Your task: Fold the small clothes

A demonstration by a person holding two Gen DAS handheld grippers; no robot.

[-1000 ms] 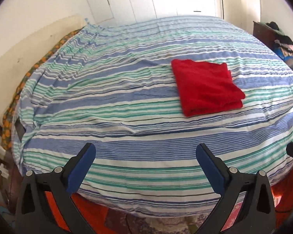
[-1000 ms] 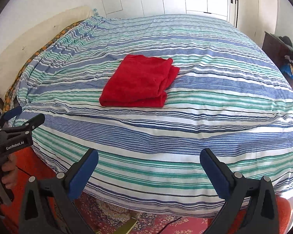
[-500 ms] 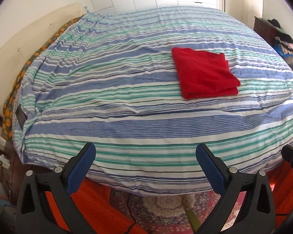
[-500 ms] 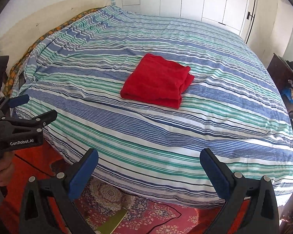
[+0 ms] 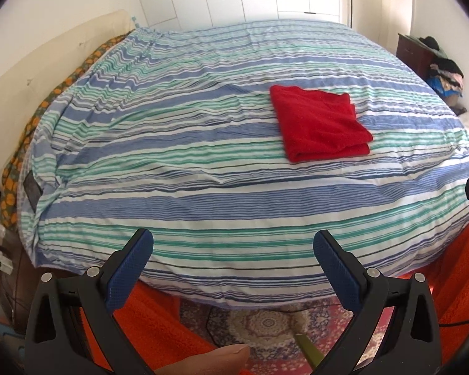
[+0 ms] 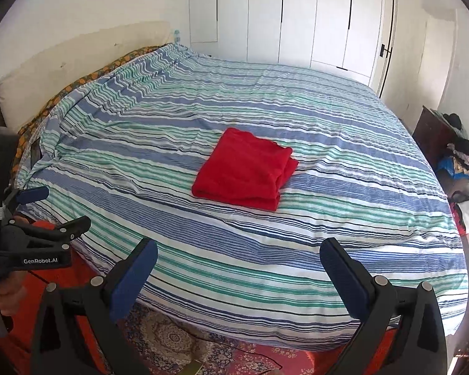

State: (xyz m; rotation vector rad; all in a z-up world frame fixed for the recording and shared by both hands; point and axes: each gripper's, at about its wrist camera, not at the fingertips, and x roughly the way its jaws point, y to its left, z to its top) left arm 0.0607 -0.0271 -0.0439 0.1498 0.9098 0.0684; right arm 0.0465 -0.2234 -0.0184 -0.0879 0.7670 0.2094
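On the striped bed (image 6: 344, 162) the red cloth (image 6: 245, 168) lies folded, well apart from both claws. The left claw (image 5: 233, 256) and right claw (image 6: 239, 265) stand wide apart, empty. A careless new grab could pull its loose layers open.

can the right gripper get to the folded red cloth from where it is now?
Probably yes: the right gripper is open, and only bare striped bedcover lies before the folded red cloth, though it hangs back at the bed's edge.

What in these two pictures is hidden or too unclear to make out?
- Folded red cloth garment: its type is unknown in either view, since its own folds hide the shape.
- Pile of dark and coloured clothes: too small and warped at the right edge of both views.
- Patterned rug: mostly covered by the striped blue-green bedspread and open left gripper.
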